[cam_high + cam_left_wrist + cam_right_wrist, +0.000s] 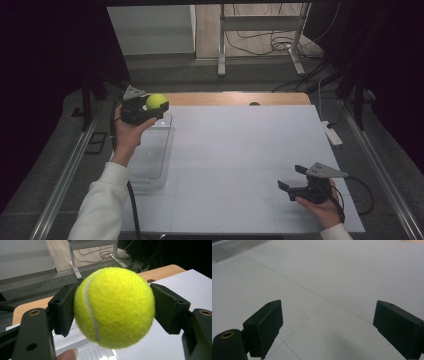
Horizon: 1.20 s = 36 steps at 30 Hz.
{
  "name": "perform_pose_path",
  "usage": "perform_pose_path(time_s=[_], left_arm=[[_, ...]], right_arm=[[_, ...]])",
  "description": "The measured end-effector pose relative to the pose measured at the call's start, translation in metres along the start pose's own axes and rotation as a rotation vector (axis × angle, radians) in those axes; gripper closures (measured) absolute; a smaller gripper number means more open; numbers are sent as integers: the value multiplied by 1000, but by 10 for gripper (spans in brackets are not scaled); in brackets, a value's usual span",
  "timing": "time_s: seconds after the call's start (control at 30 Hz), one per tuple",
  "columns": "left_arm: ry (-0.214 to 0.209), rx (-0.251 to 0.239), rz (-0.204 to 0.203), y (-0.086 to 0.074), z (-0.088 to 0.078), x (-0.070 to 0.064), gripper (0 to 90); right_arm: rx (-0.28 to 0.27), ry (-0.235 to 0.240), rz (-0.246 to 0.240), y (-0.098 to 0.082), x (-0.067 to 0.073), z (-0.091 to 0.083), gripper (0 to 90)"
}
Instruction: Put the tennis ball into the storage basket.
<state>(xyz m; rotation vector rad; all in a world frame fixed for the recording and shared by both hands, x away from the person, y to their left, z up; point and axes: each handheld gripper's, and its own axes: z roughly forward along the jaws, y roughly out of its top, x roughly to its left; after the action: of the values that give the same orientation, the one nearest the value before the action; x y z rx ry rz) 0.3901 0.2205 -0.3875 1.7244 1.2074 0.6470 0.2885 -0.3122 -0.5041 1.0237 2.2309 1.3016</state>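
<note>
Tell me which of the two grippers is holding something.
The left gripper: it is shut on the tennis ball. The right gripper is open and empty.

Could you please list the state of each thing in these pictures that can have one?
Ball: held off the table between the left gripper's fingers.
Left gripper: shut on the ball, raised over the tray.
Right gripper: open, holding nothing, low over the mat.
Tray: lying flat, holding nothing visible.
</note>
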Motion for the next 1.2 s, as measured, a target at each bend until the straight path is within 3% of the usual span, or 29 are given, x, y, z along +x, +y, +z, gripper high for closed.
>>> perform_pose_path(time_s=[0.63,1.2], left_arm=[[48,21,-13,-3,3,14,270],[119,67,-49,-13,9,41,270]], right_arm=[[6,0,-2,-1,0,1,91],[11,0,-1,-1,0,2,92]])
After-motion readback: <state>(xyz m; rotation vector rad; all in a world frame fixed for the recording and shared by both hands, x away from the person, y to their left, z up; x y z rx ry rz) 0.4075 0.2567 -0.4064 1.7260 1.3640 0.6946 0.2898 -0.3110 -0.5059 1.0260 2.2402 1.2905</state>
